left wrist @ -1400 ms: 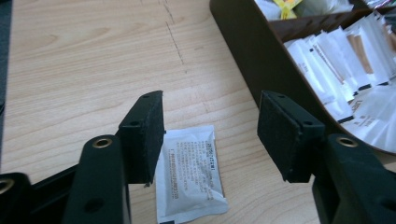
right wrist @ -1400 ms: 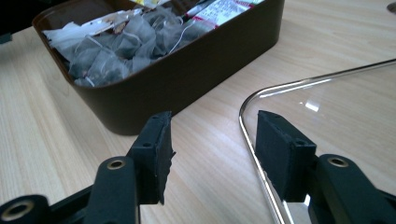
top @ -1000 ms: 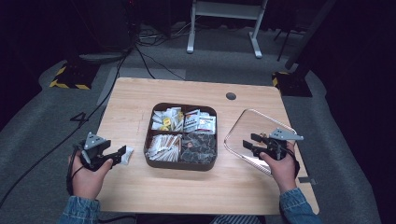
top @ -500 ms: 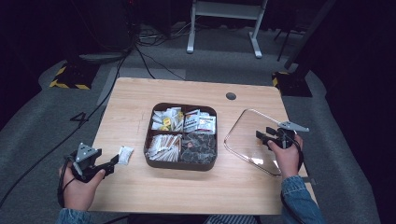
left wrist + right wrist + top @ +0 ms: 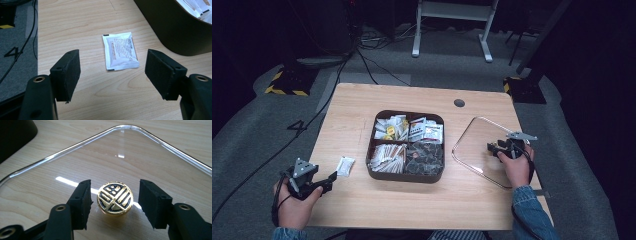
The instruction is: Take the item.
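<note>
Straddling lid knob (image 5: 115,198), right tool (image 5: 114,201) closing, gaps visible; left tool (image 5: 112,71) spread before sachet (image 5: 120,50).

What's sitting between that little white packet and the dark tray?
Nothing: bare wooden table separates the packet from the tray, seen in the left gripper view.

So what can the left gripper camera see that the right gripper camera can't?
Left gripper view: a white sachet lying flat on the wood ahead of the open left gripper, with the brown tray beside it. Right gripper view: a clear glass lid with a gold knob between the jaws of the right gripper, small gaps either side. Both: black jaws and the wooden table.
</note>
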